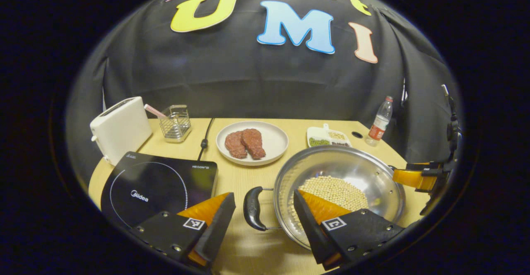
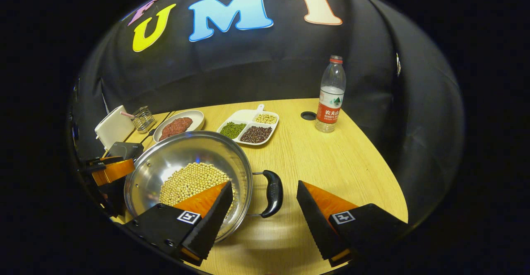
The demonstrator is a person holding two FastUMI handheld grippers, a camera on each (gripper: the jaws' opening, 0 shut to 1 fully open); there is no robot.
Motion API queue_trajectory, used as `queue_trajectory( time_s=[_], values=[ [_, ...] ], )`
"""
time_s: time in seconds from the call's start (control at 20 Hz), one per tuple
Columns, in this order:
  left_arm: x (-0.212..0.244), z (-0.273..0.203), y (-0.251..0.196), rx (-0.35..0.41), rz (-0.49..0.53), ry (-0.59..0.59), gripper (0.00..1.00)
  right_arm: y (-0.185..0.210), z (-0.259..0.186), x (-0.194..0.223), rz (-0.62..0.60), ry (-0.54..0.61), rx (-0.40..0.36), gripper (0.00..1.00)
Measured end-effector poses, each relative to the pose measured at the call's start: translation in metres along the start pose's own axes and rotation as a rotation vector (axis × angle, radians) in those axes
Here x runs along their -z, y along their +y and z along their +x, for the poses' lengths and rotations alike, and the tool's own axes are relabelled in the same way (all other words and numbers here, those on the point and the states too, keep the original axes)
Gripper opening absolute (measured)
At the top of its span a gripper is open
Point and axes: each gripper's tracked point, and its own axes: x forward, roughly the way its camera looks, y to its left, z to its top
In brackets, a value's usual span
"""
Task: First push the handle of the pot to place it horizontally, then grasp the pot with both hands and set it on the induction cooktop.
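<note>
We see the pot, a wide steel pan with a heap of pale beans in its bowl, standing on the wooden bench toward the near edge, just beside the induction cooktop and not on it; the cooktop lies at the bench's near left corner in the left gripper view.

In that view our left gripper is released, its jaws spread wide; the pot's left handle, a black loop, lies in the gap between them, and neither finger touches it; one finger overlaps the cooktop's corner in the picture, the other overlaps the pot's rim, whether they touch we cannot tell.

In the right gripper view our right gripper is likewise released, jaws wide apart; the pot's right handle sits between the fingers, untouched; one finger overlaps the pot's rim, the other stands over bare wood.

Along the far edge we find a white toaster at the left corner, a wire basket beside it, a plate of red meat near the middle, a divided dish of green, dark and pale beans, and a water bottle upright toward the far right corner; a black cable runs from the cooktop to the far edge.
</note>
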Motion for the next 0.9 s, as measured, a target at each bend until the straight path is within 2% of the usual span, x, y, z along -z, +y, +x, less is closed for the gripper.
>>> queue_trajectory(
  time_s=[0.4, 0.5, 0.55, 0.6, 0.75, 0.8, 0.85, 0.9],
  values=[
    [0.014, 0.010, -0.003, -0.011, 0.023, 0.041, 0.87, 0.003, 0.019, 0.011, 0.018, 0.052, -0.012, 0.96],
    [0.020, 0.011, -0.004, -0.015, 0.017, 0.055, 0.84, 0.005, 0.020, 0.014, 0.025, 0.067, -0.023, 0.92],
    [0.024, 0.011, -0.005, -0.018, 0.017, 0.063, 0.87, 0.005, 0.022, 0.015, 0.023, 0.073, -0.026, 0.96],
    [0.026, 0.012, -0.005, -0.021, 0.021, 0.068, 0.84, 0.003, 0.022, 0.016, 0.015, 0.076, -0.022, 0.92],
    [0.029, 0.014, -0.010, -0.019, 0.028, 0.077, 0.87, 0.002, 0.023, 0.017, 0.005, 0.081, -0.027, 0.77],
    [0.029, 0.014, -0.011, -0.018, 0.028, 0.078, 0.87, 0.001, 0.025, 0.017, 0.002, 0.080, -0.026, 0.74],
    [0.028, 0.015, -0.012, -0.021, 0.028, 0.074, 0.87, 0.004, 0.024, 0.015, 0.008, 0.080, -0.040, 0.79],
    [0.027, 0.016, -0.012, -0.028, 0.033, 0.069, 0.86, 0.004, 0.024, 0.016, 0.004, 0.076, -0.032, 0.71]
  ],
)
